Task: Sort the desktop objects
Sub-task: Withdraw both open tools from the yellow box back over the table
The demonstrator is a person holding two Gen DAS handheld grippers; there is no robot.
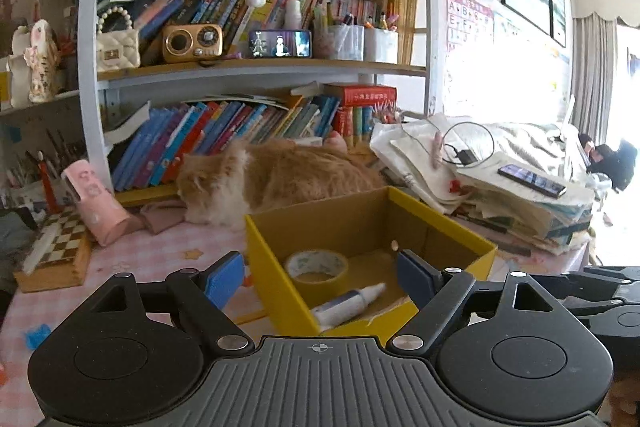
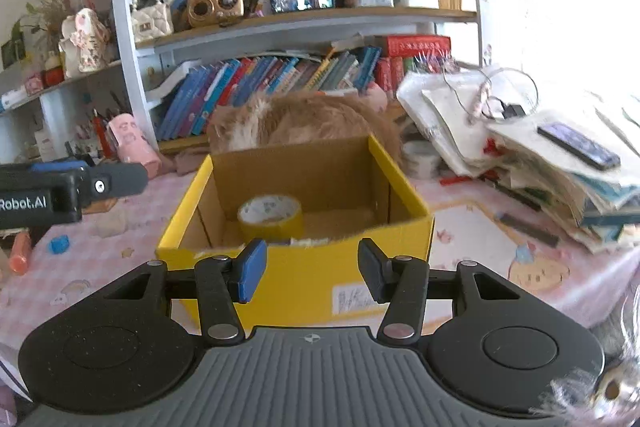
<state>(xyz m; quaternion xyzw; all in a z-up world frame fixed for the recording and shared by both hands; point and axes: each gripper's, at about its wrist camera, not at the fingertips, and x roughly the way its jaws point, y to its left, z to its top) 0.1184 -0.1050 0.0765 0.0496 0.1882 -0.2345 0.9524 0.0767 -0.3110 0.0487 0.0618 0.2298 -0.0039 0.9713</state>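
A yellow cardboard box (image 1: 276,279) stands on the pink checked table; it also shows in the right wrist view (image 2: 304,279). Inside lie a yellow tape roll (image 1: 317,265), seen in the right wrist view too (image 2: 270,215), and a white tube (image 1: 348,303). My left gripper (image 1: 320,277) is open and empty, its jaws wide above the box's near left corner. My right gripper (image 2: 310,269) is open and empty, just in front of the box's near wall. The left gripper's body shows at the left in the right wrist view (image 2: 60,191).
An orange cat (image 1: 276,175) lies behind the box against the bookshelf (image 1: 256,67). A pile of papers with a phone (image 1: 532,179) sits at the right. A pink roll (image 1: 96,203), a chessboard (image 1: 60,251), a small blue piece (image 2: 60,243) and an orange marker (image 2: 20,253) lie at the left.
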